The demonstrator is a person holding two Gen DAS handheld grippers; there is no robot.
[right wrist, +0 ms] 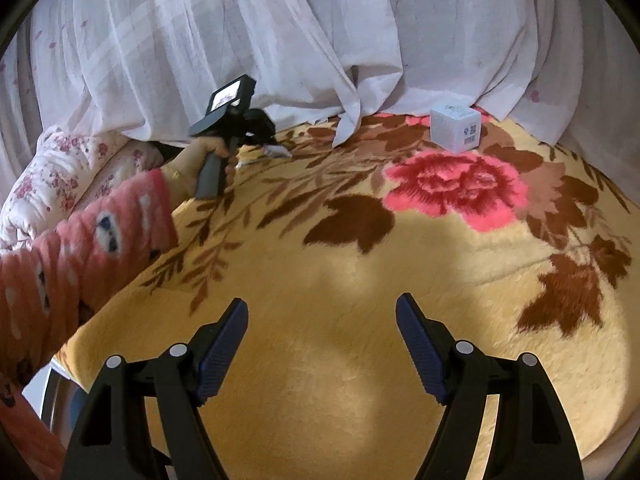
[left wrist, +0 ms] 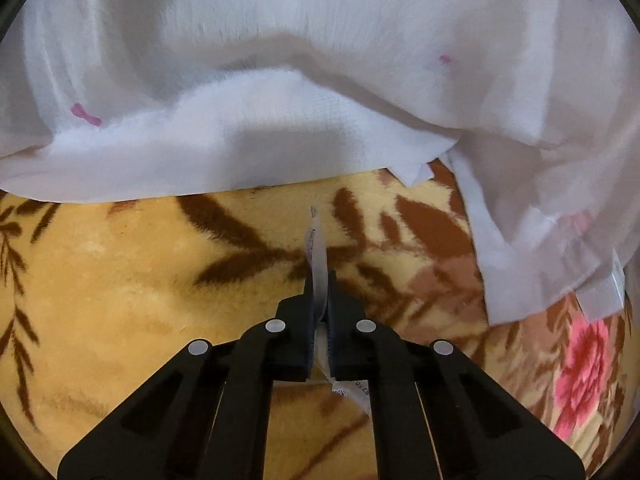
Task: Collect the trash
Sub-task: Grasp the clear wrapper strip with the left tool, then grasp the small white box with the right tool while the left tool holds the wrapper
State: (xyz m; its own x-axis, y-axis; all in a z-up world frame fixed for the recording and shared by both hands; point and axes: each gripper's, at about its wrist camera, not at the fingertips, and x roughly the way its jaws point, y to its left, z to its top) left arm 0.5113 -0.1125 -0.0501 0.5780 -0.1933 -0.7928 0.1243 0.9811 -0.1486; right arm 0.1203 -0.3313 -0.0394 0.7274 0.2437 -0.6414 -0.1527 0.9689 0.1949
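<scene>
The left gripper (left wrist: 320, 280) has its fingers clamped on a thin wrapper (left wrist: 318, 244) over the blanket (left wrist: 120, 280), near the curtain (left wrist: 280, 60). It looks light and floppy, so an edge pinch suits. The right gripper (right wrist: 322, 320) has fingers apart; a small box (right wrist: 456, 128) lies well ahead.

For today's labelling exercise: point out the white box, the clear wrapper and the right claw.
white box (right wrist: 456, 130): right wrist view, front face.
clear wrapper (left wrist: 319, 264): left wrist view, strip above the pads.
right claw (right wrist: 322, 312): right wrist view, between fingertips.

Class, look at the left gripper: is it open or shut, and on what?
Shut. The left gripper has its pads pressed together on a thin clear wrapper, which sticks out past the fingertips above the blanket.
</scene>
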